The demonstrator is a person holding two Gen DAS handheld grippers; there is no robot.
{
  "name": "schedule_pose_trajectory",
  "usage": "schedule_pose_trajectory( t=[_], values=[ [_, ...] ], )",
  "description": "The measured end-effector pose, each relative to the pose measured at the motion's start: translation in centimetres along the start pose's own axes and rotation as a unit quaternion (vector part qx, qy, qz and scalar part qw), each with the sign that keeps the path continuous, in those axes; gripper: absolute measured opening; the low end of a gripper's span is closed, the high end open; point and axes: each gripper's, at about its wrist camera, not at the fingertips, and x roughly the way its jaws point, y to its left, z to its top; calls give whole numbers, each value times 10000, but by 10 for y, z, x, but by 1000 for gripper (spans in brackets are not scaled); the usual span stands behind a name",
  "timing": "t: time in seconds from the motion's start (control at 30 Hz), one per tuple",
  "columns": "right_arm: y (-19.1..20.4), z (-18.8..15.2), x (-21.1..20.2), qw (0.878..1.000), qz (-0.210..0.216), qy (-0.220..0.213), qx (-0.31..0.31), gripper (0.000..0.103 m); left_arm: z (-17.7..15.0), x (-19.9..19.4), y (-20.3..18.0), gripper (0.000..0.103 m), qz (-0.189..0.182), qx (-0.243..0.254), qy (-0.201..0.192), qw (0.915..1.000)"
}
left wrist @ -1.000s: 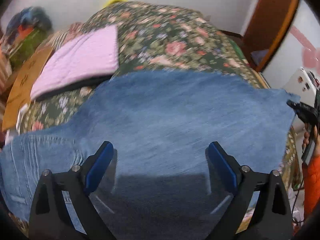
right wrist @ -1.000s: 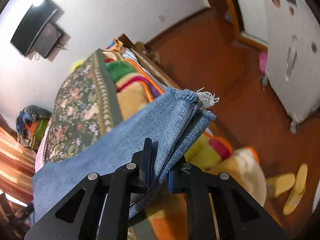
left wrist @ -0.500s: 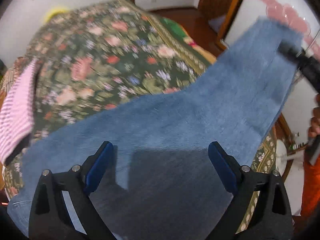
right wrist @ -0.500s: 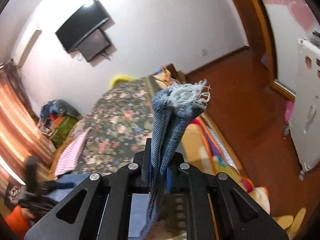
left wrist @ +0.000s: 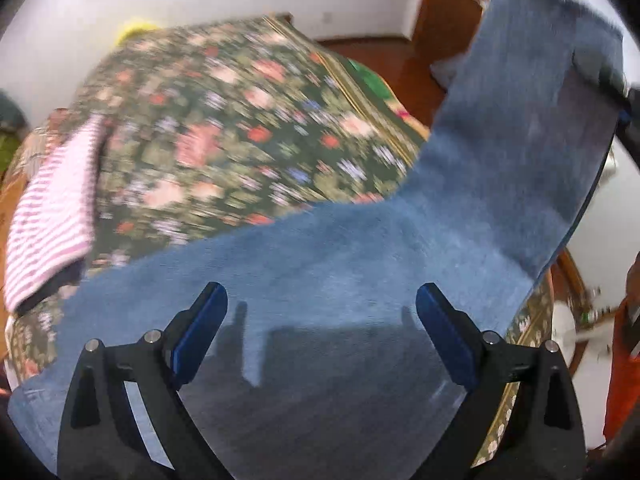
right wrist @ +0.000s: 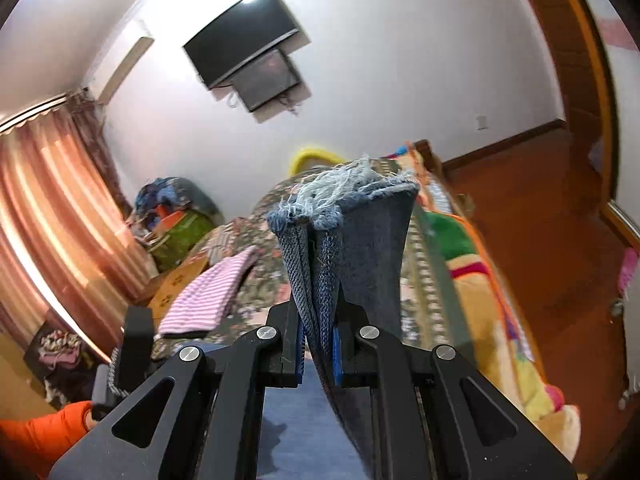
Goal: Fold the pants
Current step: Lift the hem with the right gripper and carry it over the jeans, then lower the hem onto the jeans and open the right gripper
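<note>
The right hand-held gripper pinches the frayed hems of the jeans aloft, layers possibly uneven (view blurred). They could slip apart mid-fold, since the left hand-held gripper hovers spread, holding nothing.

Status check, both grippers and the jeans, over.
Left gripper open above jeans. Right gripper shut on frayed hem, lifted. Striped cloth on bedspread, apart.

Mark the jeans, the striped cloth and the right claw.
jeans (left wrist: 360, 264): left wrist view, mid-leg denim lying on the bed.
striped cloth (right wrist: 208, 300): right wrist view, centre of its pink-and-white stripes.
right claw (right wrist: 318, 354): right wrist view, between the fingertips pinching the frayed hem.
</note>
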Motion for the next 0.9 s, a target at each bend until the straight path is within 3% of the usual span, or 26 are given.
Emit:
schedule_pose_trajectory(
  t=[0.27,0.37,0.6,0.9],
  values=[
    [52,-10,31,9970,559,368,-384,9,-17,-78,49,97,498,-128,-924,9944],
    [73,-25,49,9940,767,626,-461,9,-30,-99,67,97,497,-301,-1143,9918],
    [109,-83,91,9803,980,1538,-755,9,-57,-121,105,97,305,-752,-1335,9877],
    [106,-133,118,9634,805,2425,-816,14,-62,-101,113,97,134,-1016,-1144,9881]
  ],
)
